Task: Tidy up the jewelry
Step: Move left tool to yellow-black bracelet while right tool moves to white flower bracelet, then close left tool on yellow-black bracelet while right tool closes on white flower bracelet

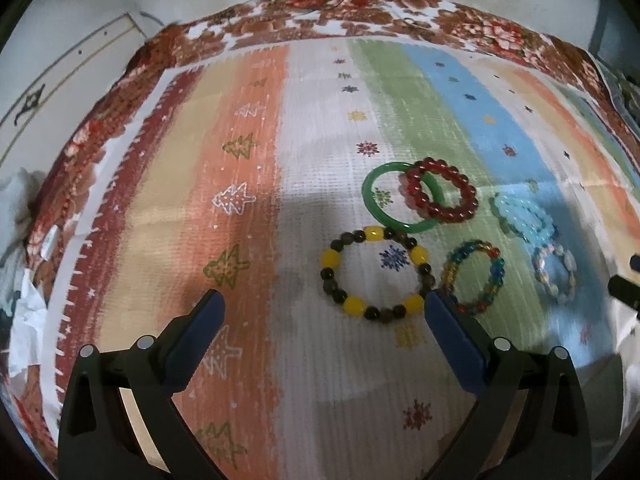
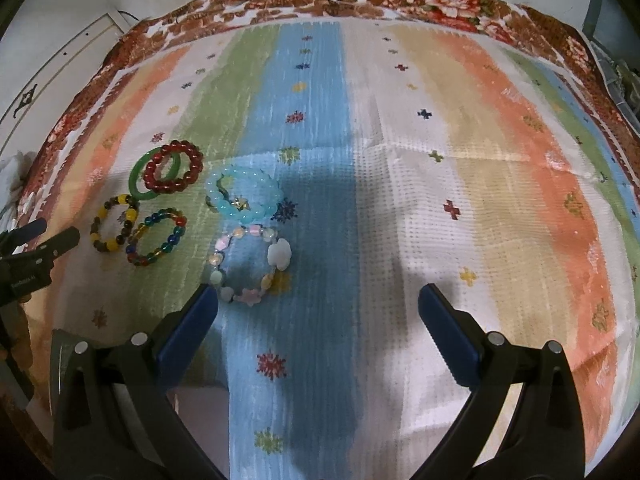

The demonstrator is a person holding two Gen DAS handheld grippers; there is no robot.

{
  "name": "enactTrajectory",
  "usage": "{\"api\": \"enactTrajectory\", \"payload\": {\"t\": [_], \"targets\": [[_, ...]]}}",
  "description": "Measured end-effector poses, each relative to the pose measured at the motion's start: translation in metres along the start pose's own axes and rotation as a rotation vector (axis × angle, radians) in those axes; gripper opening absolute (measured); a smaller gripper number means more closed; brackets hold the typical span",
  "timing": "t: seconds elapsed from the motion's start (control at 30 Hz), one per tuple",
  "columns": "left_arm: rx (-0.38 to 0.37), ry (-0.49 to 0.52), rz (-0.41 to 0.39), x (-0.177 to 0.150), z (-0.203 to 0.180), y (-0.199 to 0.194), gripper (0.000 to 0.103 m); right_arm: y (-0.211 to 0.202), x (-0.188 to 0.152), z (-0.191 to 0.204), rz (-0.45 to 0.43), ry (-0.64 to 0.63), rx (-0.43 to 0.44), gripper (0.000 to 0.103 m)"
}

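Gaping wide, both empty: left gripper (image 1: 324, 304), right gripper (image 2: 318, 296)

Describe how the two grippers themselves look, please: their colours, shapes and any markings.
Both the left gripper and the right gripper are alike: black angular plastic arms with silver round rivets, ending in flat dark blue fingers. The left one carries small white lettering, unreadable here.

Only small white lettering on the left claw's (image 2: 46, 236) body, too blurred to read.
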State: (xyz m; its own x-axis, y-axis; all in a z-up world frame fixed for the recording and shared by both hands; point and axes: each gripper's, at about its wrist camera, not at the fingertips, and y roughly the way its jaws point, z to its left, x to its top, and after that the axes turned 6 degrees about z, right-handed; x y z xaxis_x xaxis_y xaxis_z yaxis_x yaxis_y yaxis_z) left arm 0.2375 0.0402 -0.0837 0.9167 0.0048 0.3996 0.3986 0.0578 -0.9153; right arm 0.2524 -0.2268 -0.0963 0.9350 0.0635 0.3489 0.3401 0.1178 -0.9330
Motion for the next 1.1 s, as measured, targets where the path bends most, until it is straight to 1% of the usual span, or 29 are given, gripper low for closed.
{"api": "enactTrajectory", "payload": {"t": [0.2,0.4,0.5,0.63,0.67,0.77,0.87,1.03,1.1], "targets": [[-0.017,-0.019,0.043,0.011,0.005,0.019,0.098,0.023,0.011,-0.001,0.061,0.006,-0.007,0.098],[-0.028,-0.029,0.089,0.023,0.004,0.037,0.098,0.038,0.022,-0.001,0.100,0.010,-0.012,0.098],[-0.043,-0.048,0.122,0.027,0.006,0.047,0.098,0.049,0.025,0.002,0.130,-0.004,-0.026,0.098],[-0.063,-0.074,0.174,0.031,0.010,0.062,0.098,0.057,0.028,0.004,0.142,-0.006,-0.032,0.098],[-0.059,-0.077,0.182,0.031,0.010,0.065,0.098,0.057,0.029,0.004,0.144,-0.005,-0.034,0.098],[-0.030,-0.063,0.187,0.031,0.010,0.068,0.098,0.062,0.030,0.006,0.152,-0.009,-0.046,0.098],[-0.028,-0.059,0.189,0.032,0.010,0.070,0.098,0.067,0.030,0.008,0.162,-0.020,-0.062,0.098],[-0.024,-0.047,0.187,0.032,0.012,0.069,0.098,0.069,0.030,0.008,0.164,-0.017,-0.064,0.098],[-0.026,-0.046,0.184,0.032,0.013,0.069,0.098,0.069,0.030,0.009,0.164,-0.020,-0.074,0.096]]}}
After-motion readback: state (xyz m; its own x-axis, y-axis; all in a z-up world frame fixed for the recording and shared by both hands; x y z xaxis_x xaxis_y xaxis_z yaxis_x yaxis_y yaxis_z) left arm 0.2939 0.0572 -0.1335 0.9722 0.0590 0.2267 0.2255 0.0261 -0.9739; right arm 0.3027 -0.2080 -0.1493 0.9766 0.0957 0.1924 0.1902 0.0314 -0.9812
